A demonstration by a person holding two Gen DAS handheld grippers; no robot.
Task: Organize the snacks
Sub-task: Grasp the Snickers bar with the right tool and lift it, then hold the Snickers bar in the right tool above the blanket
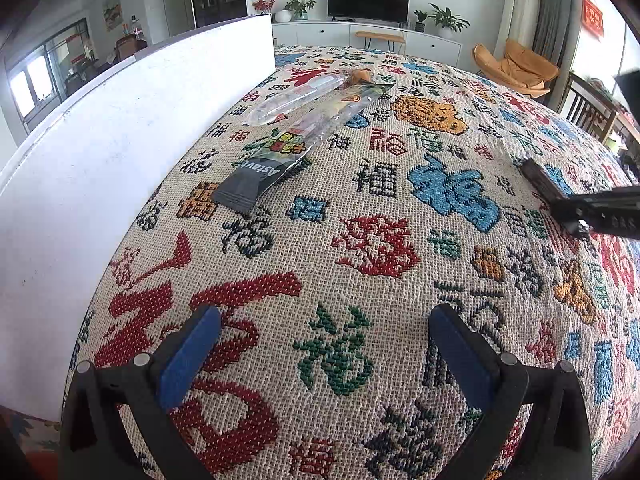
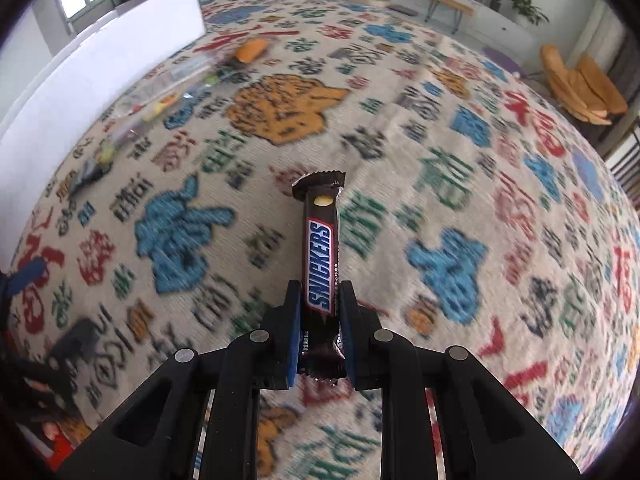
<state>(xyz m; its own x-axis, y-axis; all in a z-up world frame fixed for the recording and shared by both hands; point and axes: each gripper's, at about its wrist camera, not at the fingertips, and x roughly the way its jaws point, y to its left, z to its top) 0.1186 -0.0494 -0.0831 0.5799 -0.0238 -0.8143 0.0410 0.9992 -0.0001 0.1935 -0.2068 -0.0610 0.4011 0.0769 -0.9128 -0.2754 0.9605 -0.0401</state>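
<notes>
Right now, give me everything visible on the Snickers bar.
The Snickers bar is a dark brown glossy wrapper with a blue, white and red logo running lengthwise, a pale peanut picture near the far end, and crimped zigzag seals at both ends. It looks unopened. The right gripper is shut on its near half, blue pads pressing both long sides; the far end sticks out over the patterned cloth. Whether that end touches the cloth is unclear.
</notes>
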